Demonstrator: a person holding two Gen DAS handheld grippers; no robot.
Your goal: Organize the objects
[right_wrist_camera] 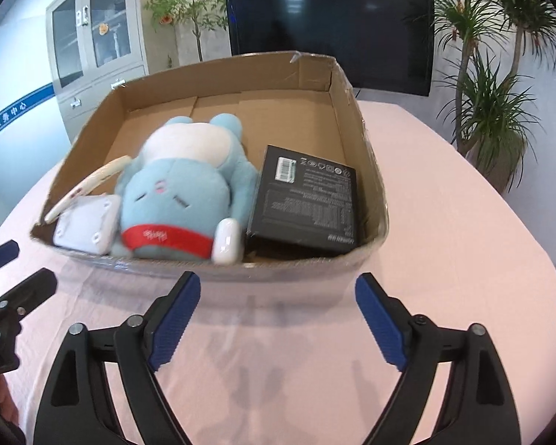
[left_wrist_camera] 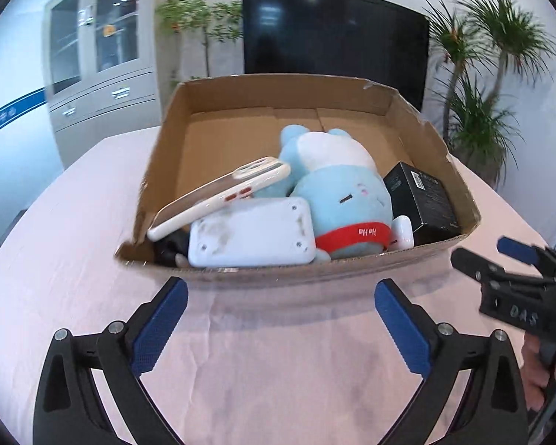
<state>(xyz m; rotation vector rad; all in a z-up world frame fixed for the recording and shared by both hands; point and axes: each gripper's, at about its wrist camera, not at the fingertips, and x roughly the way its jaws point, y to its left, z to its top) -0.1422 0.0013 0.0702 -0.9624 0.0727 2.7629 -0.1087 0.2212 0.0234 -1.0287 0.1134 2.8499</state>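
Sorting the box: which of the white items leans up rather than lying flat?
The phone: it rests tilted on the white flat case; the earbud case sits low.

In the cardboard box (right_wrist_camera: 367, 185), the plush toy (right_wrist_camera: 181, 193) lies between phone (left_wrist_camera: 218, 196) and black carton (right_wrist_camera: 307, 204).

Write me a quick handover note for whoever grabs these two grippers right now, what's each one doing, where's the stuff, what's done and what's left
Left gripper: open, empty, over the pink tablecloth in front of the cardboard box.
Right gripper: open, empty, beside it, also short of the box.
In the box: blue plush toy, white phone leaning on a white device, black carton, white earbud case.
Done: these five items are boxed.
Left: no loose items show on the cloth; check outside the views before stopping.
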